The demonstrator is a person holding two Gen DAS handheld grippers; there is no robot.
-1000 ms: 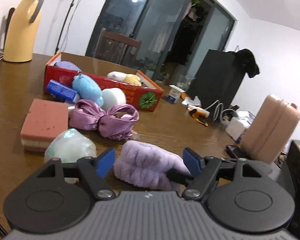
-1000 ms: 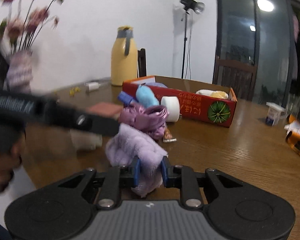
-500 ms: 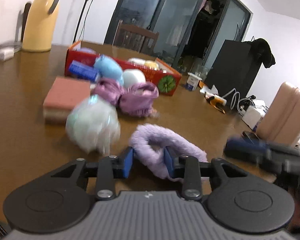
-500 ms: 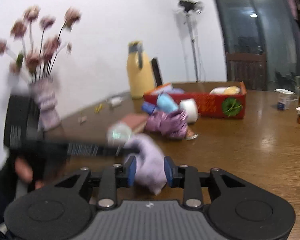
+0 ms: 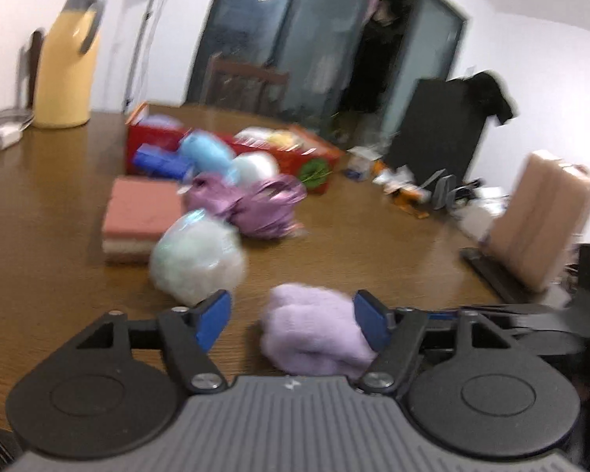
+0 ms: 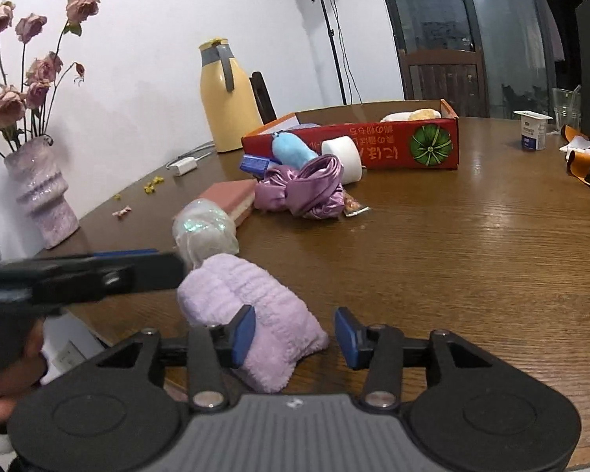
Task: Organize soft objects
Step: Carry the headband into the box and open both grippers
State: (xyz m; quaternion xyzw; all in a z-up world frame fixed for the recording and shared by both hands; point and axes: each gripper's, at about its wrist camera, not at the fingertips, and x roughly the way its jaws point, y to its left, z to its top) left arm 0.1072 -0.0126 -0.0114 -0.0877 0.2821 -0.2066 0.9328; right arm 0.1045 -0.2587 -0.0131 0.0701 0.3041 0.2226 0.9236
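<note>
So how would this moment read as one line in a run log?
left gripper: opening, lilac fluffy cloth between jaws | right gripper: opening, cloth against one pad | red box: behind

You're in a home, a dining room by the look. Wooden tabletop (image 6: 472, 244) ahead of your right hand-held gripper (image 6: 291, 334); beyond it a yellow thermos jug (image 6: 226, 94), and off to its left a vase of dried roses (image 6: 39, 188). Wooden dining chair (image 6: 444, 78) past the far edge, against dark glass sliding doors (image 5: 295, 51). Dark clothes hang behind the glass.
</note>
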